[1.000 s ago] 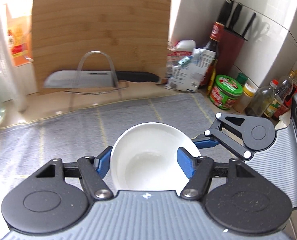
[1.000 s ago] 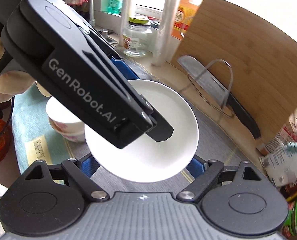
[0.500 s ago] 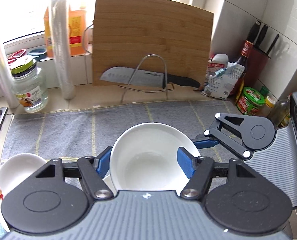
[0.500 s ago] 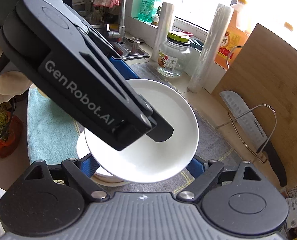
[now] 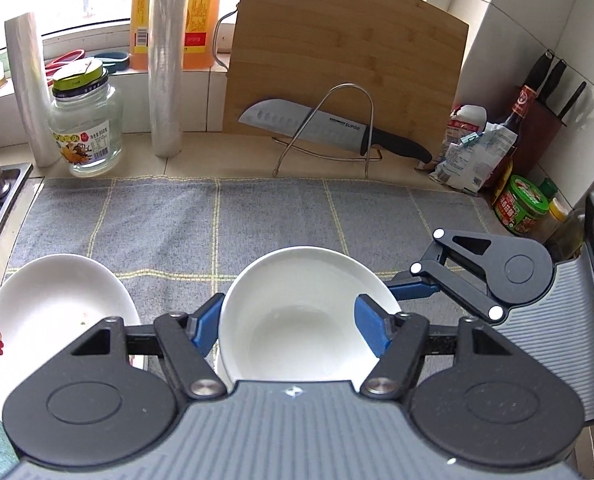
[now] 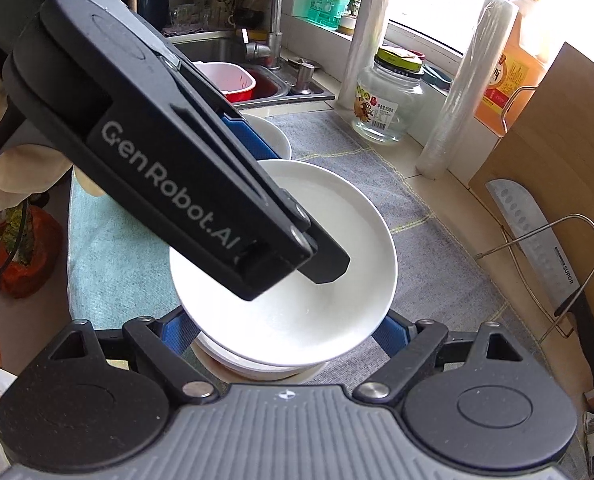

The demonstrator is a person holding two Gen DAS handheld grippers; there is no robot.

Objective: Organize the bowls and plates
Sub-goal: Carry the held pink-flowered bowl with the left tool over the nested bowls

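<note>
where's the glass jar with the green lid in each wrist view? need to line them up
Left wrist: glass jar sits upper left, on the counter behind the grey mat, between two plastic-wrap rolls.
Right wrist: the jar sits upper right of centre, between the same rolls.
Shared landmark: the knife on its wire stand.

Both tools look the same. The left gripper [image 5: 289,322] has black arms with round black discs, shiny silver screws, and bright blue fingers [image 5: 371,330]. Its body is grey with thin ridges. The right gripper [image 6: 283,330] has the same black arms. White letters spell "GenRobot.AI" on one black side. A hand [image 6: 7,178] wears a pale cream glove.
</note>
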